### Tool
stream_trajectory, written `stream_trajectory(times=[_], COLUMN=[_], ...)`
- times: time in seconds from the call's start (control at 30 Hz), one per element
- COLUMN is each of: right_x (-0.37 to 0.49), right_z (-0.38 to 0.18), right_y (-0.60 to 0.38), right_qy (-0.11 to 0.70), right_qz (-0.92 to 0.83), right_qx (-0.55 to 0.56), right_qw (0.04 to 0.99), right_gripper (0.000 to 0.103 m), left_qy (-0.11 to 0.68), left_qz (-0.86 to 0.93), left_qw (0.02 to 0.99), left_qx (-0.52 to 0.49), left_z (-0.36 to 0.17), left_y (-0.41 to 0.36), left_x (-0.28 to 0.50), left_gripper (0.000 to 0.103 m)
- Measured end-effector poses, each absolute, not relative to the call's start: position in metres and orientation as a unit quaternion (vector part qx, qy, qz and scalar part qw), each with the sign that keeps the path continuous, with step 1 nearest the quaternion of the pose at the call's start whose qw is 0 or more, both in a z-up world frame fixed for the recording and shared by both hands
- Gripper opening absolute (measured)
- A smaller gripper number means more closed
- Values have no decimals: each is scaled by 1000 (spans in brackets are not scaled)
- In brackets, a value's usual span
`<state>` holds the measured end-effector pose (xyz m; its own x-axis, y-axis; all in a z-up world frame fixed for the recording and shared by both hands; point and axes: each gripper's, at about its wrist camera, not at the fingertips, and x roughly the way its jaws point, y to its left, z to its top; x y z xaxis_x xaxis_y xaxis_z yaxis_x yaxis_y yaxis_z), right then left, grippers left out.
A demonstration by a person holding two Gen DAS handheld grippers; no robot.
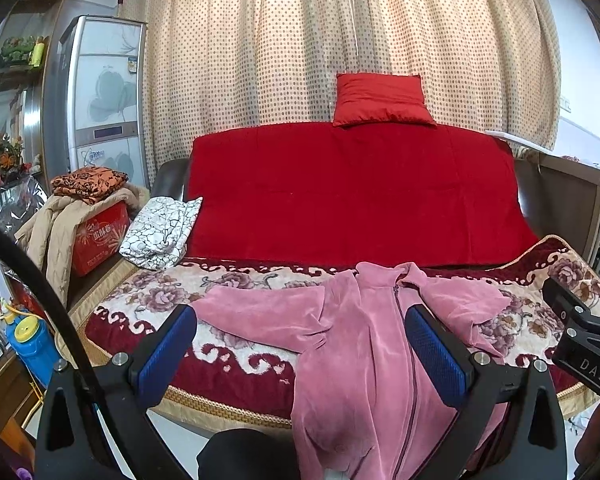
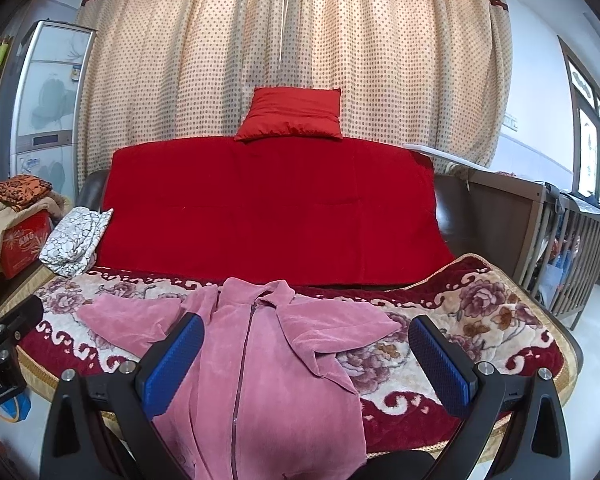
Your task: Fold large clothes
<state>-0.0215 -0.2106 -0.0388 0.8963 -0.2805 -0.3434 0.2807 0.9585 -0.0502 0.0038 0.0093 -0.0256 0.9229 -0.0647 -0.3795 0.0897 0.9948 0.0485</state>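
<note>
My left gripper (image 1: 300,344) and right gripper (image 2: 306,350) hung wide open and empty above the pink zip jacket (image 2: 268,380) on the floral blanket (image 2: 440,360).

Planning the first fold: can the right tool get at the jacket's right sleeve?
Probably yes. The right tool is open and empty, and the sleeve lies flat on the floral blanket with nothing lying over it.

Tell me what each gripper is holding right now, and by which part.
Nothing is held. The left gripper and the right gripper are both open, apart from the pink jacket spread on the sofa.
</note>
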Motion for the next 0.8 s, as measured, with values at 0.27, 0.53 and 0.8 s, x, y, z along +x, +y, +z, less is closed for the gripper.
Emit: stream_trajectory(times=[0.27, 0.53, 0.8], right_x=[-18, -16, -13], right_z=[-45, -50, -50], right_y=[-212, -214, -216], right_qy=[187, 193, 194], right_qz=[-140, -143, -141], right_qx=[4, 6, 5], right_qw=[972, 971, 971], right_gripper=[103, 103, 103], left_qy=[201, 210, 189], left_qz=[-41, -46, 3], left_qw=[978, 976, 980], left_qx=[35, 38, 62], left_z=[-31, -36, -31], left_y=[8, 6, 4], left_x=[9, 11, 6], left_gripper=[103, 103, 103])
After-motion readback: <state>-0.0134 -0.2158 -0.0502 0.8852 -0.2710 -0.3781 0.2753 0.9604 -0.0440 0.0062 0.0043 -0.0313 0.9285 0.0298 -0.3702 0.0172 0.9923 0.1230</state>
